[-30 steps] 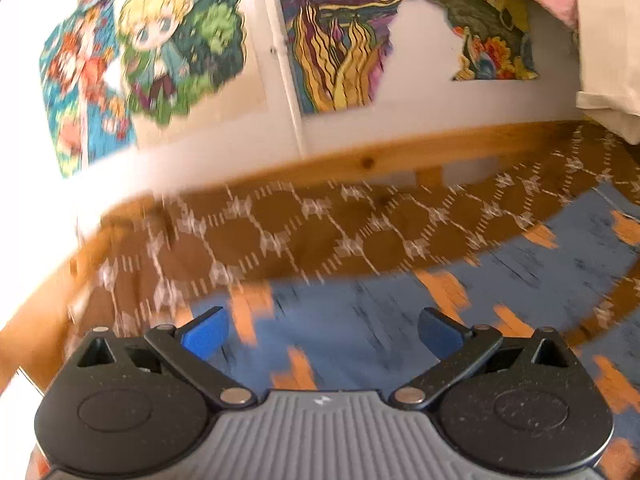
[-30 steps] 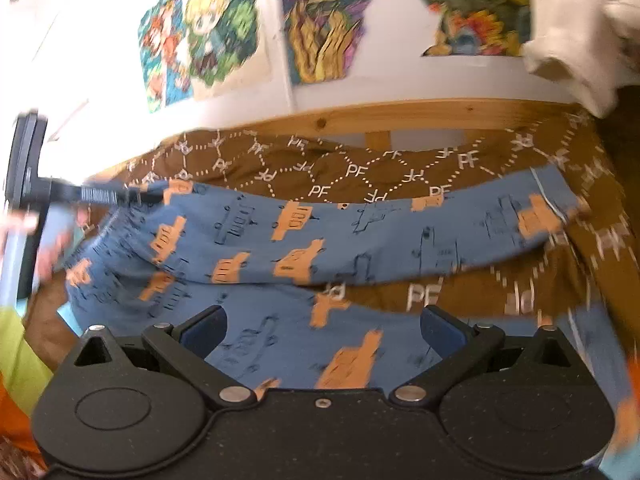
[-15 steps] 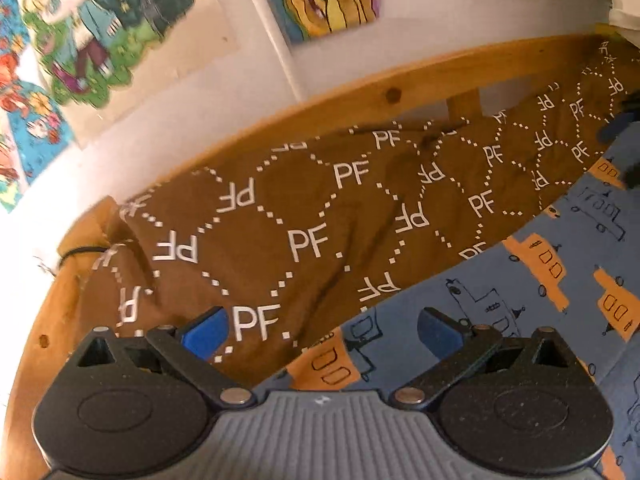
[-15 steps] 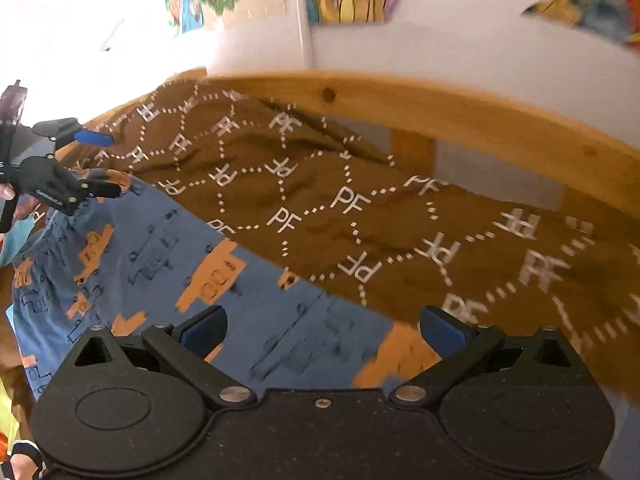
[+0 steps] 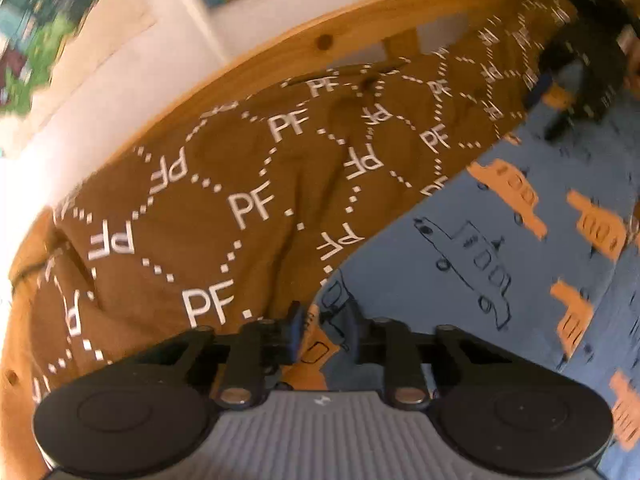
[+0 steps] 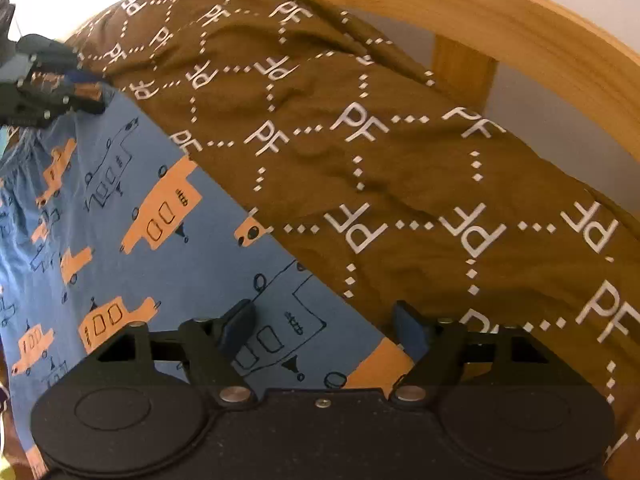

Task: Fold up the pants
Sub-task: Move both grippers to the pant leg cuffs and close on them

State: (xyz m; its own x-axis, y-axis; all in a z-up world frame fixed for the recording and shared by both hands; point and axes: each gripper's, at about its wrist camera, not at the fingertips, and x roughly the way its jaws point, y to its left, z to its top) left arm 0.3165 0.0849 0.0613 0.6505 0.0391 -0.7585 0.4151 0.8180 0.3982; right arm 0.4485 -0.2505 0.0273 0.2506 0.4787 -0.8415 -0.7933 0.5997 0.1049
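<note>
1. Blue cotton pants printed with orange and outlined cars [image 5: 500,248] lie spread flat on a bed, over a brown bedspread with white "PF" lettering and dotted diamonds [image 5: 240,184]. Their far edge runs diagonally across both views.
2. Left hand-held gripper [image 5: 322,330]: jaws have just been closing, now narrow, pinched on a corner of the pants edge. Fabric sits bunched between the blue pads.
3. Right hand-held gripper [image 6: 324,330]: jaws have just been closing, about half wide. They straddle the pants edge [image 6: 280,312] where it meets the bedspread. Pads do not look pressed on the cloth yet.
4. Step in hand, as I judge it: grab the far edge at two points to carry it over for a fold.
5. To do it well: finish closing the right side on the pants only, not on the brown bedspread underneath, since its right pad [image 6: 410,332] hangs over the bedspread. Lift both ends together and keep the edge taut so the fold lands straight.
6. Risk: thin cloth, a shallow pinch at the left corner could slip. Catching the bedspread would drag it along.
7. Around: curved light wooden bed rail [image 6: 500,28] close behind the bedspread, white wall with blurred colourful posters [image 5: 48,32] above. The rail limits reach at the far side; nothing lies on the pants.
</note>
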